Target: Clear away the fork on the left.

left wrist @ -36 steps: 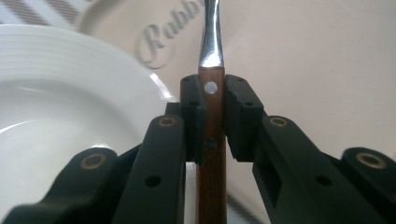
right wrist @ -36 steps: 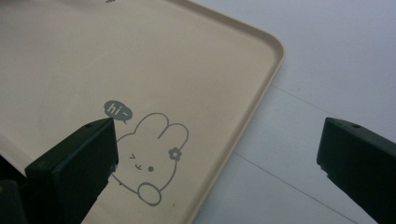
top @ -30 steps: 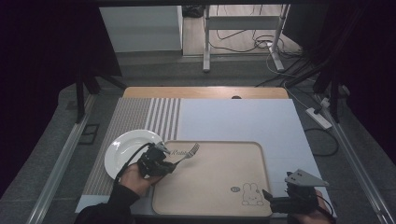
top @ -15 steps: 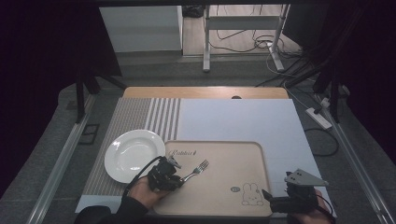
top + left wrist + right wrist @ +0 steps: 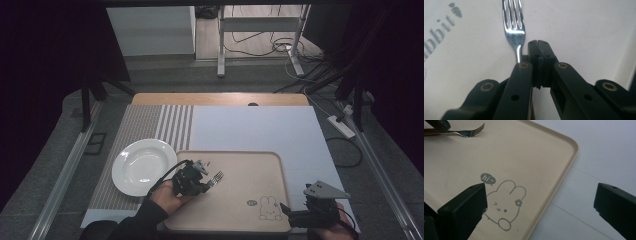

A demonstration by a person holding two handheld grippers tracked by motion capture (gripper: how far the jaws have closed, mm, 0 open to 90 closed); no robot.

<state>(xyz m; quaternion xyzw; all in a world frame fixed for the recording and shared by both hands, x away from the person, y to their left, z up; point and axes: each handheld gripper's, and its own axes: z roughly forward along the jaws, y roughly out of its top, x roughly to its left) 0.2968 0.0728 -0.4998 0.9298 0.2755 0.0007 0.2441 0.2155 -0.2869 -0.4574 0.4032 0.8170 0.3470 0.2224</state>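
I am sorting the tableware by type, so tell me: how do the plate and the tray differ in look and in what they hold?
The plate is round and white; the tray is rectangular with rounded corners and beige. The plate is plain, while the tray bears a printed rabbit. The plate holds nothing, while over the tray the left tool is shut on a fork. Both lie flat on the table, side by side.

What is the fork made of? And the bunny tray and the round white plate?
The fork looks like polished metal, probably steel: it is silvery and shows mirror-like streaks. The tray seems to be matte plastic, though that is a guess: it is beige with a smooth moulded rim and a printed rabbit. The plate looks like glazed ceramic, white with a soft shine, but could be plastic.
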